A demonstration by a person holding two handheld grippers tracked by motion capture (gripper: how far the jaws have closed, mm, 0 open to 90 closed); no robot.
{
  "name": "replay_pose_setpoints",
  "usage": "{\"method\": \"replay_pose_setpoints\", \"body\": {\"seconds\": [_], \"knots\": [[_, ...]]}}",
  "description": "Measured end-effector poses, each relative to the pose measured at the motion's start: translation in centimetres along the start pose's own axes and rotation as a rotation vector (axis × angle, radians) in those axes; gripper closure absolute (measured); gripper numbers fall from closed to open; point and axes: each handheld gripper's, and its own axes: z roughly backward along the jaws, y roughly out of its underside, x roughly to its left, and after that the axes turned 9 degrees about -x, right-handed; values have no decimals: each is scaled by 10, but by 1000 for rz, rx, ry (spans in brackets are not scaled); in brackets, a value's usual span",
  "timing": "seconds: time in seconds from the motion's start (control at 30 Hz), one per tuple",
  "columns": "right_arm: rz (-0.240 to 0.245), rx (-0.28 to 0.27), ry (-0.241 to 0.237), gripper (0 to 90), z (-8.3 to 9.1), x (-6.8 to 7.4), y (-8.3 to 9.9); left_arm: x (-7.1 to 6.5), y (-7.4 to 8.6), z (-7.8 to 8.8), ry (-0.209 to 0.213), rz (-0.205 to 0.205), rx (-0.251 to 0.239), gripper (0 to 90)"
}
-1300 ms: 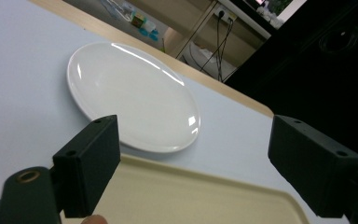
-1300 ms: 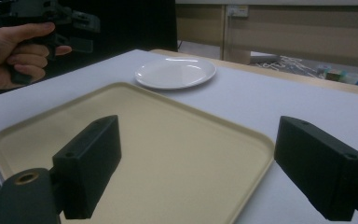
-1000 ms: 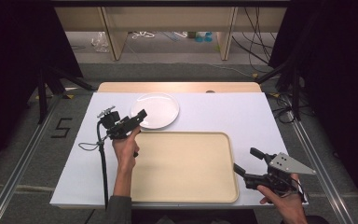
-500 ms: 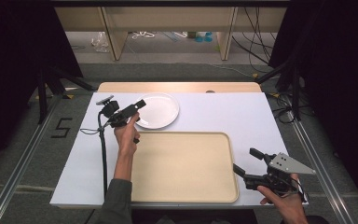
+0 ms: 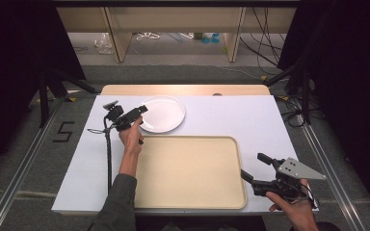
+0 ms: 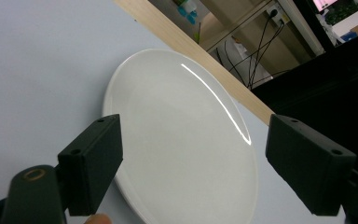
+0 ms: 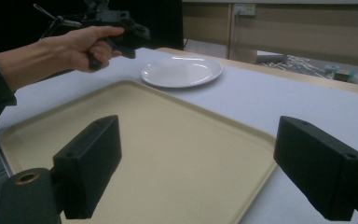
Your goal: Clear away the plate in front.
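Observation:
A round white plate (image 5: 162,114) lies on the white table cover, just beyond the far left corner of a beige tray (image 5: 188,171). My left gripper (image 5: 143,112) hovers at the plate's left rim with its jaws open and nothing between them. In the left gripper view the plate (image 6: 182,140) lies close ahead between the spread jaws of the left gripper (image 6: 193,135). My right gripper (image 5: 254,166) rests open and holding nothing at the tray's near right corner. In the right gripper view the right gripper (image 7: 196,140) looks across the tray (image 7: 168,154) to the plate (image 7: 182,71) and the left gripper (image 7: 135,39).
The white cover (image 5: 250,120) spreads over the table, with a strip of bare wood (image 5: 183,89) along the far edge. The left gripper's cable (image 5: 108,154) trails down the table's left side. Shelf legs and loose cables stand on the floor behind.
My left gripper has moved away from me and lower, up to the plate's left rim. Its jaws stay open. The right gripper has not moved.

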Motion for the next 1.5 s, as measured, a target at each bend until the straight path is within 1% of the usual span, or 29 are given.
{"method": "replay_pose_setpoints", "body": {"seconds": [0.1,0.13,0.17,0.2,0.27,0.37,0.4,0.47,0.5,0.53,0.63,0.67,0.7,0.73,0.77,0.83,0.87,0.9,0.93,0.97,1.1,1.13,1.17,1.2,1.27,1.3,1.33,1.4,1.5], "knots": [[13,-7,7,158,0,0,0,5,1,-5,-10,16,-3,184],[0,-22,-7,158,-2,1,1,7,2,-5,-18,23,-2,183],[-9,-9,-3,158,-1,1,1,9,2,-6,-20,33,-7,183],[-9,-9,-3,158,-1,1,1,10,2,-7,-17,55,-13,183],[3,-17,-5,158,-1,1,1,13,2,-8,-16,55,-19,184],[5,-19,-5,158,-1,0,1,15,3,-12,-18,74,-24,184],[3,-16,-4,158,-1,0,1,16,4,-12,-22,72,-16,184],[3,-18,-7,158,-1,1,1,19,5,-15,-32,85,-21,184],[4,-17,-7,158,-1,1,1,19,5,-16,-42,82,-13,184],[4,-17,-7,158,-1,1,1,21,5,-16,-43,87,-18,184],[9,-12,2,159,0,0,0,21,6,-17,-40,89,-23,184],[2,2,10,159,1,1,0,23,7,-17,-42,102,-19,184],[-1,-12,-6,159,-1,1,1,23,7,-18,-40,109,-17,184],[4,-17,-11,159,-1,1,1,23,8,-19,-37,104,-10,184],[4,-17,-11,159,-1,1,1,23,9,-19,-44,101,-13,184],[3,-16,-12,159,-1,1,1,23,11,-21,-41,109,-19,184],[3,-16,-11,160,-1,1,1,23,11,-22,-44,108,-14,184],[2,-16,-9,159,-1,1,1,24,11,-23,-44,117,-11,184],[2,-16,-9,159,-1,1,1,24,12,-23,-36,139,-12,184],[6,-9,-7,161,0,1,0,24,12,-23,-30,143,-13,185],[4,-15,-9,164,0,1,0,23,12,-24,-23,156,-11,189],[3,-16,-9,165,0,1,0,22,12,-25,-28,180,-15,189],[5,-11,-5,165,0,1,0,24,12,-24,-20,179,-3,191],[4,-9,-8,165,0,1,0,24,12,-25,-17,198,-4,191],[5,-8,-8,165,0,1,0,24,13,-26,-15,198,-9,194],[4,-9,-6,165,0,1,0,24,13,-26,-23,193,-9,194],[4,-8,-9,166,0,1,0,25,14,-26,-18,198,-4,194],[1,-10,-9,167,0,1,0,25,14,-28,-25,219,-7,194],[-1,-11,-12,167,0,1,0,26,14,-29,-27,235,-13,200]]}}
